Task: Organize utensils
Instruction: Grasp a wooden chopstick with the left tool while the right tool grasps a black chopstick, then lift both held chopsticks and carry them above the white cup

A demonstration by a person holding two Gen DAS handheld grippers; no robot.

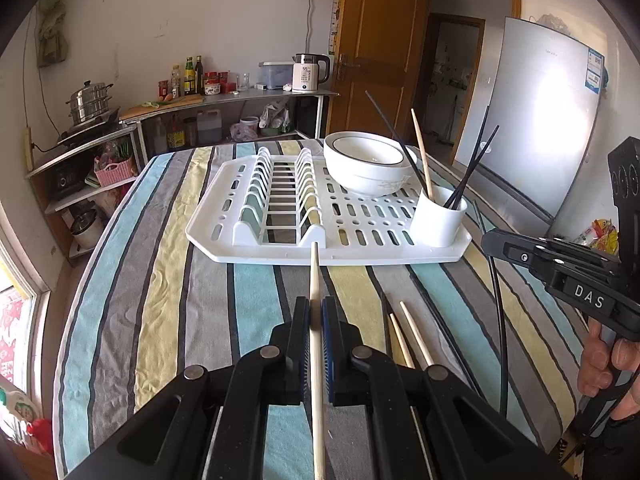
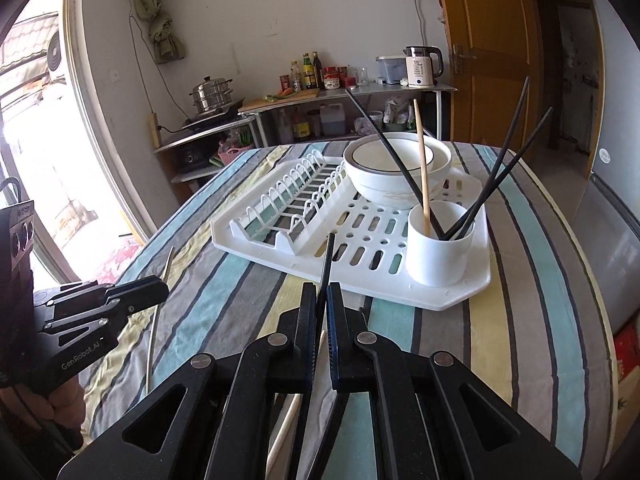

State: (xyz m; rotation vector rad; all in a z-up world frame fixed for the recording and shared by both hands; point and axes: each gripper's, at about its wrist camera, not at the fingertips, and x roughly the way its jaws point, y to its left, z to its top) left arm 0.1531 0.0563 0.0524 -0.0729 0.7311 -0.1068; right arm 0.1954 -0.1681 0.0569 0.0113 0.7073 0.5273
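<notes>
The wooden chopstick runs off the bottom edge, and the kettle display is unreadable.

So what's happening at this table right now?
A person is sorting chopsticks into the white cup on the drying rack. The left hand-held gripper is shut on a wooden chopstick, the right hand-held gripper on a black chopstick. Four chopsticks already stand in the cup; two wooden ones remain on the cloth.

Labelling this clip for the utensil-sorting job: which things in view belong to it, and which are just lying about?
Job:
- wooden chopstick in left tool
- black chopstick in right tool
- white cup holding chopsticks
- two wooden chopsticks on cloth

Lying about:
- bowls
- drying rack
- kettle
</notes>
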